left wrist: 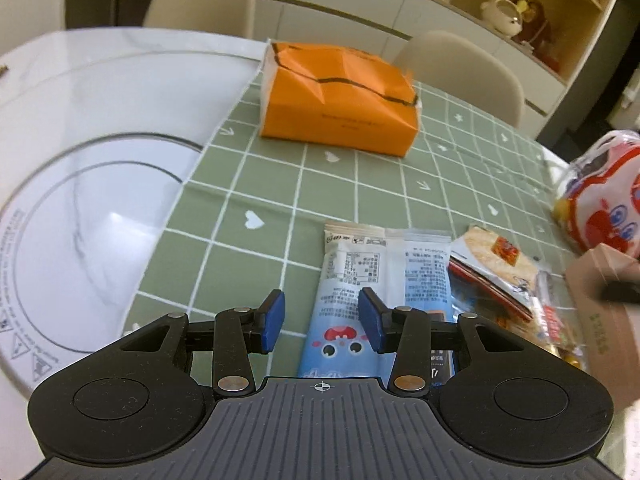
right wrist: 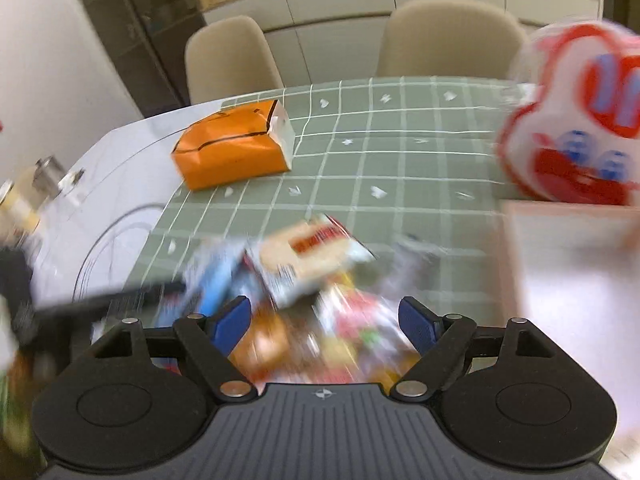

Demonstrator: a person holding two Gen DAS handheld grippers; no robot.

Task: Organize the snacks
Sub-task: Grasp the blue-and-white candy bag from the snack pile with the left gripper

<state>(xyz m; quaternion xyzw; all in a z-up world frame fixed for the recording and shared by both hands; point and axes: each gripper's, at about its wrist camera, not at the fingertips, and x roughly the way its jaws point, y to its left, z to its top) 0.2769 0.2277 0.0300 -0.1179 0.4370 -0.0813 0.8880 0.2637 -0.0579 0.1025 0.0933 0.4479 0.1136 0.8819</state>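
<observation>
The snack packets are lying in a loose heap on the green checked cloth [left wrist: 352, 184], and the orange tissue pack [left wrist: 340, 100] farther back on that cloth serves as the landmark. Nearer the camera than the tissue pack, a pale blue packet [left wrist: 344, 300] is lying flat with a second blue-and-white packet [left wrist: 424, 272] touching its right side. To the right of these, a cracker packet [left wrist: 496, 264] with a red label is overlapping other wrappers.

The left gripper [left wrist: 322, 320] is hovering low over the pale blue packet, its blue pads [left wrist: 274, 322] spread apart and holding nothing; the packet is showing between them. The right gripper [right wrist: 326, 326] is hanging over the blurred heap [right wrist: 320, 280], its jaws wide open and empty.

Right of the tissue pack, a red-and-white cartoon bag [left wrist: 604, 200] is sitting near the cloth's edge, with a brown cardboard box [left wrist: 600, 312] just in front of it. Left of the tissue pack, the white marble table [left wrist: 100, 128] is showing bare, with a round turntable ring. Two beige chairs [right wrist: 452, 36] are standing behind the table.
</observation>
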